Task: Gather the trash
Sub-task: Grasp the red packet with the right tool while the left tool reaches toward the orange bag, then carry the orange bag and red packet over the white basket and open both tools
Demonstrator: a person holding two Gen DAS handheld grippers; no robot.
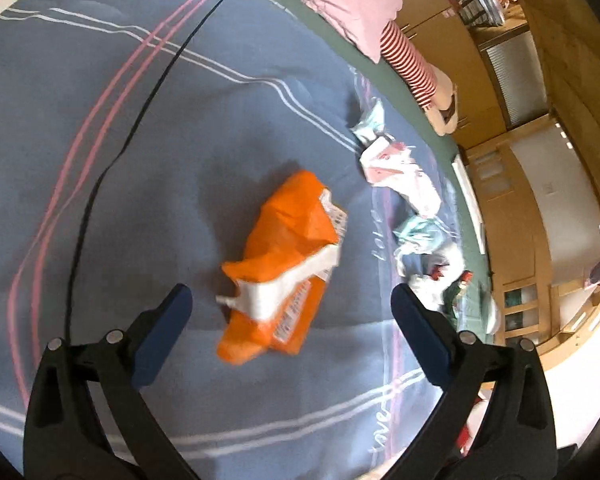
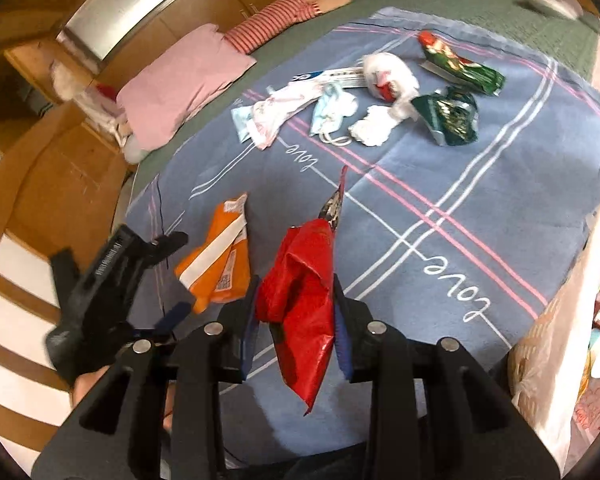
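We've got the right gripper (image 2: 296,320) clamped on a red wrapper (image 2: 304,300) above the blanket's (image 1: 100,200) near edge, while the left gripper (image 1: 292,308), jaws wide & empty, sits right over the orange packet (image 1: 288,264), long axis running away from us betw. its fingers, nothing blocking, other litter toward the far edge.

Motion blur smears the far litter on the bed in the left wrist view, where a green wrapper (image 1: 458,286) and white scraps (image 1: 440,264) melt together. The print on the orange packet (image 1: 288,264) is too soft to read. In the right wrist view the left tongs (image 2: 172,276) are blurred and hide part of that packet, a plastic bag (image 2: 556,344) is cut off at the right edge, and the red wrapper (image 2: 304,312) covers the blanket (image 2: 460,184) beneath it.
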